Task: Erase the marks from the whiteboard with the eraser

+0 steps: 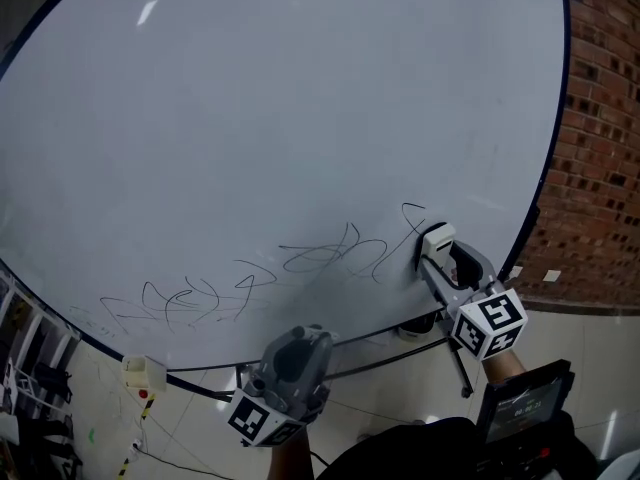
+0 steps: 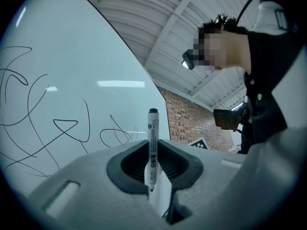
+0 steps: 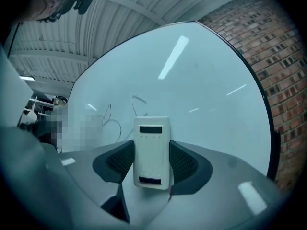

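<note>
The eraser (image 3: 152,150) is sitting clamped between the 2 jaws of the right gripper (image 3: 152,166), its far end pointing at the whiteboard (image 1: 280,98). It is lying at the right end of the scribbled marks (image 1: 330,258), seemingly touching the board, though contact is hard to confirm. The left gripper (image 2: 154,163) is gripping a marker (image 2: 152,143) upright, cap outward, below the board's lower edge. A brick wall (image 1: 600,118) is showing to the right.

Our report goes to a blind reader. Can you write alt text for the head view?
The right gripper holds a white eraser at the right end of black scribbles on a large whiteboard. The left gripper hangs lower, by the board's bottom edge; a brick wall stands at right.
</note>
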Motion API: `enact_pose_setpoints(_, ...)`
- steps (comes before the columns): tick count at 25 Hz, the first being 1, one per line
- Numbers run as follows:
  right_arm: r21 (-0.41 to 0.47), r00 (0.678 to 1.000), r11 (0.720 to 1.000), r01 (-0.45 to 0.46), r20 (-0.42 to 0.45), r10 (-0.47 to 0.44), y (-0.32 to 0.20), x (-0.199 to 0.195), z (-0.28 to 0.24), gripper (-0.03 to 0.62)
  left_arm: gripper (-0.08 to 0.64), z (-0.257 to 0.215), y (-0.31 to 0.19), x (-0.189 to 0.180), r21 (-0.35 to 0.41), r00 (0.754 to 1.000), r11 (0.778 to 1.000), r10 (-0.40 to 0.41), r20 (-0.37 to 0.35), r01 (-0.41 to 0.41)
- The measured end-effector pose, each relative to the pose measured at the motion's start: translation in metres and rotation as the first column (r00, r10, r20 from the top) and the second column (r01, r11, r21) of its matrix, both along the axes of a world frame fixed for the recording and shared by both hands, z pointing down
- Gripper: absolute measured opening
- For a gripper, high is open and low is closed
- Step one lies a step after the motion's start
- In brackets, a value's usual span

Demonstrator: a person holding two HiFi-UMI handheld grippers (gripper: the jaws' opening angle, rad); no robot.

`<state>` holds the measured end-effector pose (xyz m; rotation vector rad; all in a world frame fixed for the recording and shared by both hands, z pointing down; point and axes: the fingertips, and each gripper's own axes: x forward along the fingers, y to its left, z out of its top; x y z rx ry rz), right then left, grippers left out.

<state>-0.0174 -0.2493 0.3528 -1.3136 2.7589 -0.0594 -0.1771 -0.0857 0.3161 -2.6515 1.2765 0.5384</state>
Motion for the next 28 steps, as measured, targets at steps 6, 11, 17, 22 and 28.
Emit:
enact_pose_setpoints(6, -0.212, 0.996, 0.977, 0.039, -0.07, -0.055, 0.0, 0.001, 0.119, 0.23, 0.057, 0.003, -0.001, 0.011, -0.016, 0.999, 1.0, 0.027, 0.019, -0.027)
enact_pose_setpoints(11, -0.213, 0.98, 0.958, 0.194, 0.09, -0.178, 0.028, -0.001, 0.104, 0.23, 0.057, 0.003, -0.002, 0.019, -0.02, 0.999, 0.999, 0.039, 0.019, -0.038)
enact_pose_setpoints(17, -0.022, 0.868, 0.897, 0.442, 0.263, -0.422, 0.092, -0.017, 0.017, 0.23, 0.058, 0.002, -0.001, 0.021, -0.016, 0.999, 0.999, 0.042, 0.019, -0.042)
enact_pose_setpoints(22, 0.022, 0.802, 0.845, 0.534, 0.304, -0.515, 0.109, -0.027, -0.008, 0.229, 0.057, 0.0, 0.001, 0.017, -0.003, 0.999, 1.0, 0.028, 0.015, -0.028)
enact_pose_setpoints(28, 0.0, 0.789, 0.834, 0.552, 0.325, -0.522, 0.106, -0.032, -0.003, 0.229, 0.057, 0.001, 0.002, 0.013, -0.005, 1.0, 1.0, 0.012, 0.012, -0.012)
